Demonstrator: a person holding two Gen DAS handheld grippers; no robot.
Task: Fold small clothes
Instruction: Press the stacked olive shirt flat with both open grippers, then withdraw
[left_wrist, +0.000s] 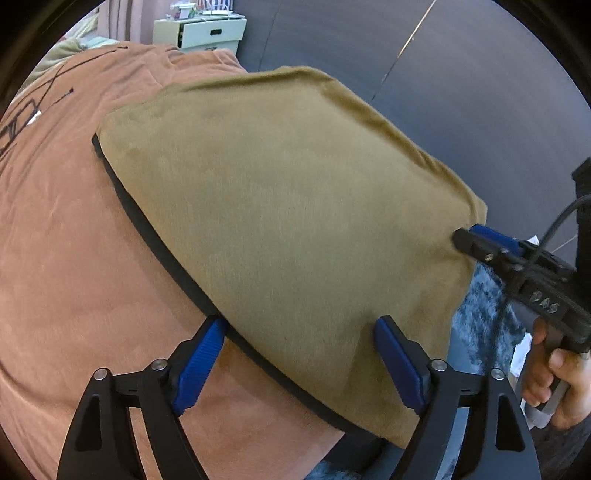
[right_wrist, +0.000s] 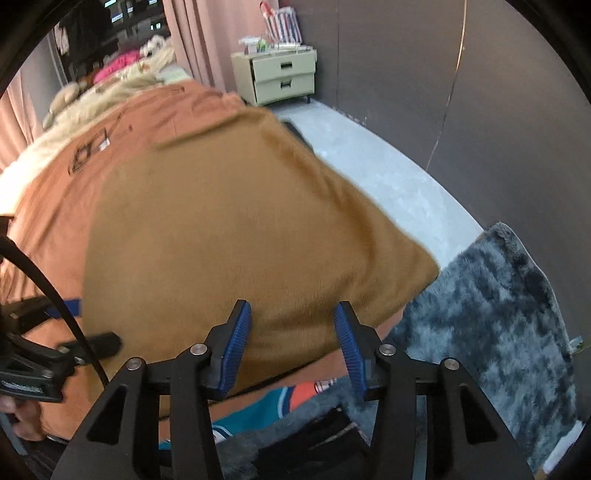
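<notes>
A folded olive-tan garment (left_wrist: 280, 206) with a dark edge lies on an orange-brown bedcover (left_wrist: 66, 258). My left gripper (left_wrist: 299, 339) is open, its blue pads either side of the garment's near edge, holding nothing. The right gripper shows in the left wrist view (left_wrist: 480, 240) at the garment's right corner, held by a hand. In the right wrist view the garment (right_wrist: 229, 229) fills the middle, and my right gripper (right_wrist: 291, 332) is open over its near edge. The left gripper (right_wrist: 74, 325) shows at the left edge there.
A grey shaggy rug (right_wrist: 498, 314) lies on the floor to the right. A pale two-drawer cabinet (right_wrist: 280, 77) stands by the dark wall. A teal and orange garment (right_wrist: 266, 406) and a black item (right_wrist: 317, 435) lie below the bed edge. Plush toys (right_wrist: 122, 70) lie at the far end.
</notes>
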